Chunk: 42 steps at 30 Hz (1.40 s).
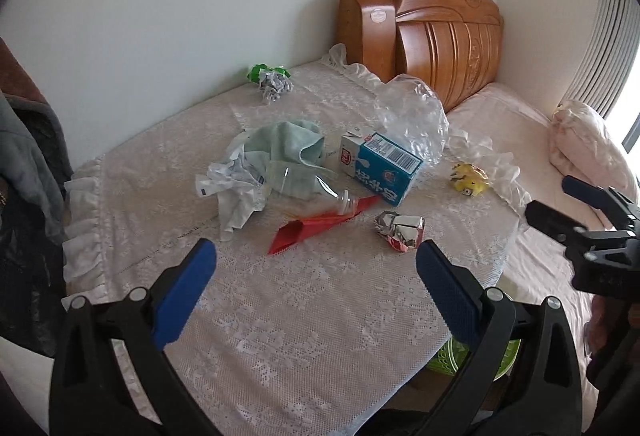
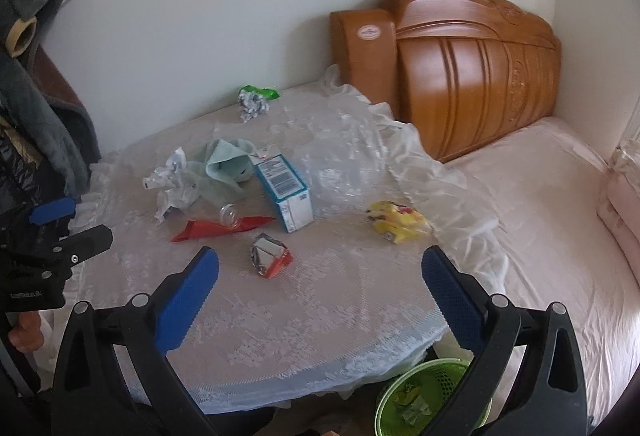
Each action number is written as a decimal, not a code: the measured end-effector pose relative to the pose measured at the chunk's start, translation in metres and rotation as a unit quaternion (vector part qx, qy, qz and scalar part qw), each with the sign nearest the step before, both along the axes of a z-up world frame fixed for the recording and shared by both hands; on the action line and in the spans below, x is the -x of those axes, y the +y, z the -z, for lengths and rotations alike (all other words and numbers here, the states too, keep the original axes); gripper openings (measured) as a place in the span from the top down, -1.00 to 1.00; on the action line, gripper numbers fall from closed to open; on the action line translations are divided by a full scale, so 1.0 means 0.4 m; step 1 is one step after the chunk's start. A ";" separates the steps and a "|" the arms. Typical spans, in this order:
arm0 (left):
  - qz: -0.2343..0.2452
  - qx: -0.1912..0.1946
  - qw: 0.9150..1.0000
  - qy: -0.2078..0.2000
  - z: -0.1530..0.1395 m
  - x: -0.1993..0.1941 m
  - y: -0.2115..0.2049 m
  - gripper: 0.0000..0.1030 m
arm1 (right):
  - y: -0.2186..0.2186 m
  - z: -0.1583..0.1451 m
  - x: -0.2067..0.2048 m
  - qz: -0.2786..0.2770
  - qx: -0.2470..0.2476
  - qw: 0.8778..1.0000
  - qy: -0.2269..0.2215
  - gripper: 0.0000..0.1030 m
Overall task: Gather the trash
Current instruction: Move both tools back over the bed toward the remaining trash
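Left wrist view: left gripper (image 1: 316, 268) spread wide, nothing between its pads. Crumpled foil wrapper (image 1: 400, 230) lies just beyond, centre frame; red wrapper (image 1: 316, 226) and milk carton (image 1: 382, 166) farther. Right wrist view: right gripper (image 2: 320, 272) likewise released, empty. Green basket (image 2: 424, 396) at bottom, partly cut off by a finger.

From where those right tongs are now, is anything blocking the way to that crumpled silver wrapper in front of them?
Nothing visible does. The right tongs are open and empty, and the silver wrapper lies just ahead on bare tablecloth. The red paper and carton sit beyond it, not between.
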<state>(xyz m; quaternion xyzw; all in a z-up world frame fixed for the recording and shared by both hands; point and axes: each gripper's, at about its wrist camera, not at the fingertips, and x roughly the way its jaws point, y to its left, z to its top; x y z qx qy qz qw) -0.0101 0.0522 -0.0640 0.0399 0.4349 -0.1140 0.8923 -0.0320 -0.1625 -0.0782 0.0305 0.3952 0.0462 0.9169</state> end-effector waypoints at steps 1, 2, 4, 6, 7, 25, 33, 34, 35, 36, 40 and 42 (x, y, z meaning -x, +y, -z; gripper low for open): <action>0.000 0.001 1.000 0.002 0.002 -0.003 0.001 -0.86 | 0.008 0.007 -0.015 -0.009 0.001 1.000 0.002 -0.96; 0.000 0.001 1.000 0.004 0.005 -0.007 0.002 -0.86 | 0.018 0.019 -0.037 -0.019 0.002 1.000 0.004 -0.96; 0.002 -0.002 1.000 0.007 0.010 -0.012 0.004 -0.86 | 0.037 0.041 -0.078 -0.035 0.014 0.999 0.009 -0.95; 0.002 -0.007 1.000 0.007 0.012 -0.016 0.009 -0.86 | 0.060 0.072 -0.133 -0.052 0.035 0.998 0.013 -0.95; 0.001 -0.008 1.000 0.008 0.014 -0.018 0.012 -0.86 | 0.069 0.084 -0.153 -0.059 0.045 0.997 0.014 -0.95; -0.036 -0.007 0.998 0.043 0.065 -0.100 0.105 -0.86 | 0.125 0.264 -0.408 -0.116 0.078 0.987 0.082 -0.50; -0.026 -0.004 0.999 0.036 0.061 -0.139 0.101 -0.86 | 0.116 0.242 -0.388 -0.097 0.052 0.991 0.070 -0.49; -0.025 -0.003 0.999 0.036 0.062 -0.141 0.101 -0.86 | 0.107 0.234 -0.380 -0.092 0.044 0.992 0.070 -0.49; -0.024 -0.001 0.999 0.037 0.063 -0.143 0.101 -0.86 | 0.096 0.225 -0.372 -0.087 0.036 0.993 0.069 -0.49; -0.023 0.001 0.999 0.038 0.066 -0.144 0.103 -0.86 | 0.080 0.208 -0.360 -0.081 0.024 0.994 0.066 -0.49; -0.017 0.006 0.999 0.043 0.074 -0.154 0.099 -0.86 | 0.022 0.139 -0.330 -0.054 0.000 0.998 0.041 -0.53; -0.012 0.008 0.999 0.046 0.078 -0.162 0.090 -0.86 | -0.008 0.112 -0.334 -0.026 0.003 0.999 0.024 -0.69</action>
